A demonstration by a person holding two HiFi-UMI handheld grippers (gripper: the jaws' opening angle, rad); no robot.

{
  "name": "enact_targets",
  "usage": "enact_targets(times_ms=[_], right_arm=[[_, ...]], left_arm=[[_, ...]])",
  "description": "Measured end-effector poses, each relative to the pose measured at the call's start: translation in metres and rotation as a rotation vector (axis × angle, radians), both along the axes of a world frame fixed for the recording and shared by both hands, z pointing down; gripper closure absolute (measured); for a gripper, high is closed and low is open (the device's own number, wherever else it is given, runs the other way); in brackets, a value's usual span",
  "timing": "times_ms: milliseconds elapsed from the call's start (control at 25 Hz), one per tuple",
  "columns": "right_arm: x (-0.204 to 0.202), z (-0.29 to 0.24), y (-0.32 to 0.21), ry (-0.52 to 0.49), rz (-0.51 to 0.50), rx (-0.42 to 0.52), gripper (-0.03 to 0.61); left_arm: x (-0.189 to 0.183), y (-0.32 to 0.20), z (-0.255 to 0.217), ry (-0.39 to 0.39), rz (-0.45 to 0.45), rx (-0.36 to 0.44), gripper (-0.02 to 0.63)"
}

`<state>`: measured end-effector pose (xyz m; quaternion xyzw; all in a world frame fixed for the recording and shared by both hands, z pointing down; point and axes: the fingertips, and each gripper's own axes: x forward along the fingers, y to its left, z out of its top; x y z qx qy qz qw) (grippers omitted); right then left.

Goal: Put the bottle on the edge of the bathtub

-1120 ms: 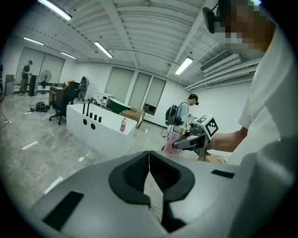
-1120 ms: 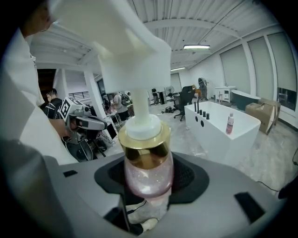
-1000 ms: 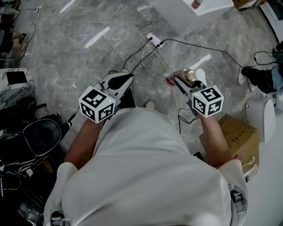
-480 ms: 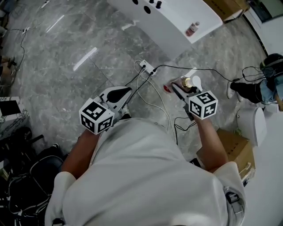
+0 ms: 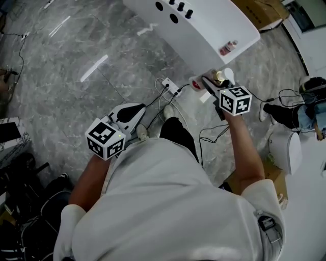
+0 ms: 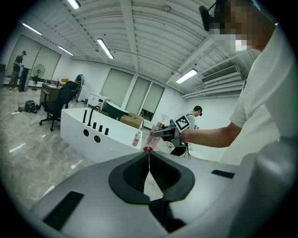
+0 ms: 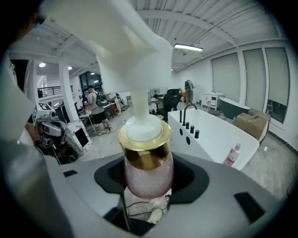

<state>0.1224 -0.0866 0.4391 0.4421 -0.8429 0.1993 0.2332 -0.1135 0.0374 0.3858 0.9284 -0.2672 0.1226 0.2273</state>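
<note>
My right gripper (image 5: 206,82) is shut on a pink pump bottle (image 5: 219,77) with a gold collar and a white pump head. The bottle (image 7: 148,167) stands upright between the jaws and fills the right gripper view. It hangs over the floor, just short of the white bathtub's (image 5: 209,31) near wall. A second, small pink bottle (image 5: 227,48) stands on the tub's edge. My left gripper (image 5: 136,109) is lower left over the floor, shut with nothing in it; its jaws (image 6: 148,160) meet in a thin line. The left gripper view shows the right gripper (image 6: 166,132) beside the bathtub (image 6: 102,135).
Black taps (image 5: 174,6) line the tub's far rim. A power strip (image 5: 169,85) with trailing cables lies on the marble floor between the grippers. A cardboard box (image 5: 270,176) and a white appliance (image 5: 288,150) stand at right, near another person's shoes (image 5: 275,109). Office chairs sit at bottom left.
Both grippers have travelled across the floor towards the bathtub, which now lies much nearer. The right gripper still carries the bottle; the left stays shut.
</note>
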Motion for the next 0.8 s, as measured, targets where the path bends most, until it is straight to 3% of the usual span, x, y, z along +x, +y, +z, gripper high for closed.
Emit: enact_targets(times_ms=[280, 520, 800], right_arm=[[0.038, 0.035, -0.121, 0.010, 0.011, -0.005, 0.353], [0.073, 0.074, -0.235, 0.035, -0.008, -0.014, 0.354], [0.111, 0.115, -0.350, 0.063, 0.002, -0.003, 0.354]], left_arm=[[0.002, -0.080, 0.007, -0.033, -0.118, -0.023, 0.595], [0.041, -0.161, 0.002, -0.063, -0.155, -0.031, 0.595], [0.083, -0.219, 0.006, -0.096, -0.186, -0.080, 0.595]])
